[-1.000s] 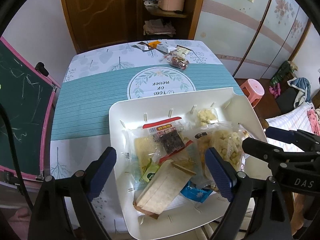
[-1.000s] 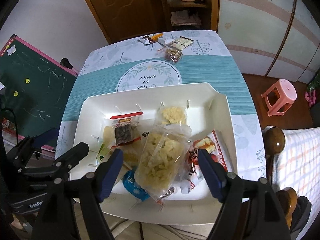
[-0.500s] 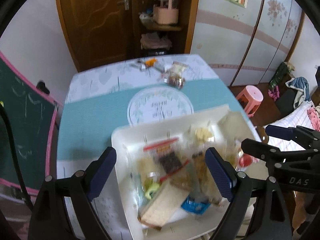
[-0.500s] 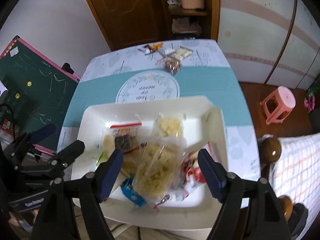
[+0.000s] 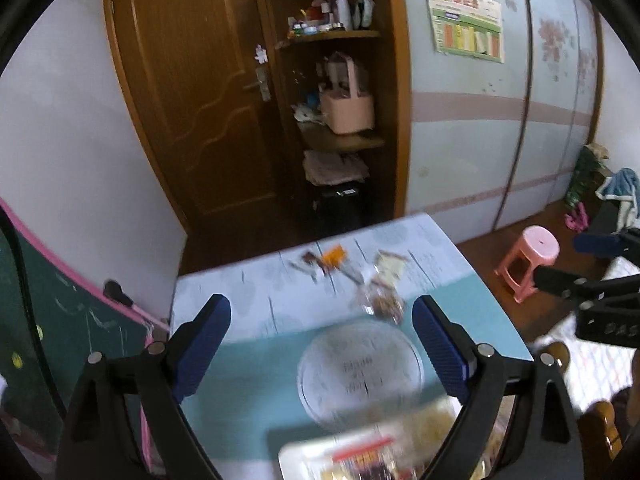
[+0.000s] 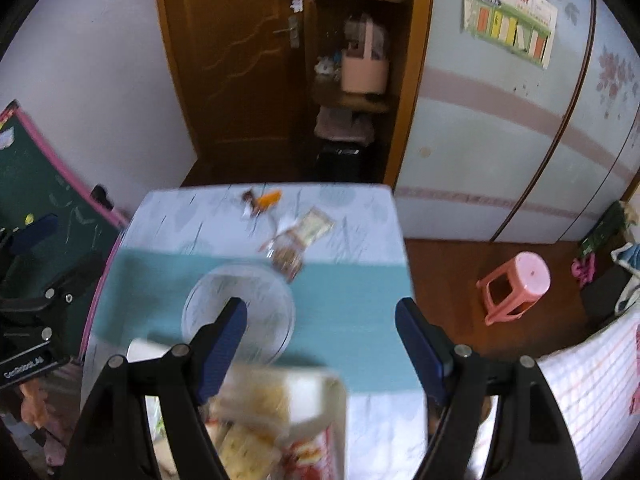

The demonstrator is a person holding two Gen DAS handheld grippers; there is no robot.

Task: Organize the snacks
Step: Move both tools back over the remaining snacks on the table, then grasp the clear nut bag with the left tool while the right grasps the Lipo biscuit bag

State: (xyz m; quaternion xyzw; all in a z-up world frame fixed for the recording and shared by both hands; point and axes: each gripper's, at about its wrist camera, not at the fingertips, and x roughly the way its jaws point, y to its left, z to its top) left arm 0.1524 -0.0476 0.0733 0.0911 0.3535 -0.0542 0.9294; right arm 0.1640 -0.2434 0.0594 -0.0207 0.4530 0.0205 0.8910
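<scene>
Left wrist: both grippers, left [image 5: 322, 354] and right [image 6: 320, 346], gape empty; loose snacks [image 5: 360, 280] beyond jaws, tray [image 5: 360, 460] below. Next: reach, grab.

Each camera sits behind its own fingers and looks forward and steeply down along them over the table [image 5: 248, 296] toward the door [image 5: 192, 92] and shelves [image 5: 340, 80]. The left view stands to the left of the right view, both raised above the tray [image 6: 316, 396] at their lower edge. Both share the far snacks [image 6: 288, 236], the stool [image 5: 532, 256] and the wardrobe [image 6: 500, 128].
</scene>
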